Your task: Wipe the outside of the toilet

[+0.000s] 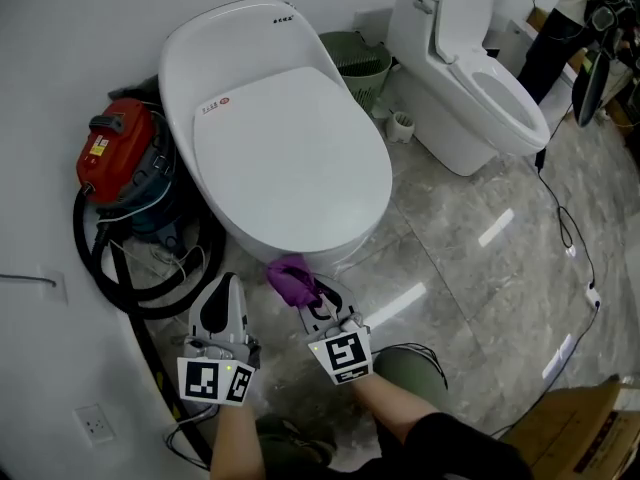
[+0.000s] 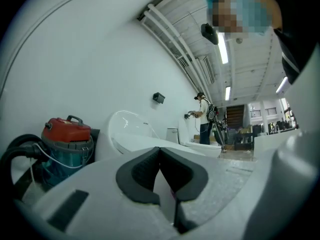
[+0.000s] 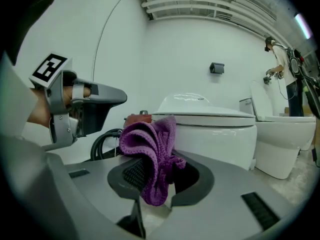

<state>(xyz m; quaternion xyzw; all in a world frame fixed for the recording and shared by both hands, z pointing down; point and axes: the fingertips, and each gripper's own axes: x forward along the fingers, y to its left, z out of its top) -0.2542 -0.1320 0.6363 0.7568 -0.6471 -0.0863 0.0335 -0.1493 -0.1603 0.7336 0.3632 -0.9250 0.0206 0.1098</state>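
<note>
A white toilet (image 1: 280, 148) with its lid down stands against the wall, right in front of me. My right gripper (image 1: 312, 303) is shut on a purple cloth (image 1: 290, 278), held just below the front of the bowl; the cloth (image 3: 152, 151) bunches out above the pads, and the toilet (image 3: 210, 129) lies a short way ahead. My left gripper (image 1: 218, 308) hovers to the left, shut with nothing in it, its black pads (image 2: 137, 176) pressed together. In the left gripper view the toilet (image 2: 130, 129) shows beyond the jaws.
A red and teal vacuum cleaner (image 1: 125, 163) with a coiled black hose (image 1: 120, 268) sits left of the toilet. A second toilet (image 1: 470, 78) with raised lid stands at the back right, a green basket (image 1: 360, 63) between. A cable (image 1: 570, 248) runs over the marble floor. A person (image 1: 560, 18) stands far right.
</note>
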